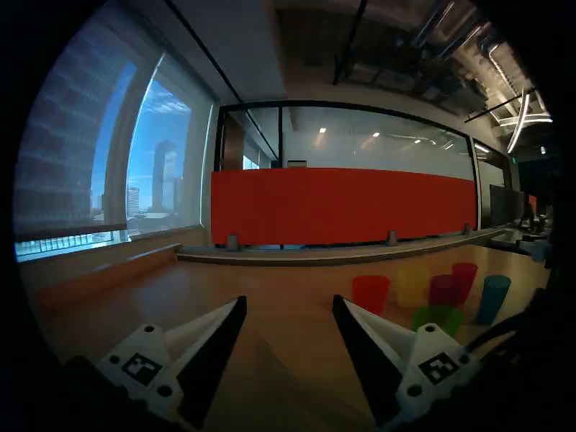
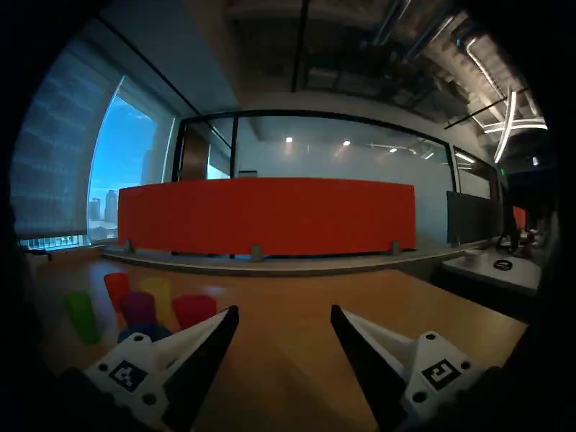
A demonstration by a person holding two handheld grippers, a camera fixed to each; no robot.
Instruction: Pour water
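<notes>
Several coloured plastic cups stand grouped on the wooden table [image 1: 288, 288]. In the left gripper view they sit ahead to the right: a red cup [image 1: 371, 291], a yellow cup [image 1: 412, 286], a purple cup [image 1: 444, 290], a teal cup [image 1: 494, 297] and a green cup [image 1: 437, 318]. My left gripper [image 1: 289, 299] is open and holds nothing, left of the cups. In the right gripper view the cluster is at the lower left: a green cup [image 2: 81, 315], a yellow cup [image 2: 157, 294], a red cup [image 2: 193, 309]. My right gripper [image 2: 284, 310] is open over bare table [image 2: 302, 302].
An orange divider panel [image 1: 342, 205] runs along the table's far edge. Large windows [image 1: 155, 169] line the left side. A second desk [image 2: 497, 270] with small items stands to the right, past a gap beside the table.
</notes>
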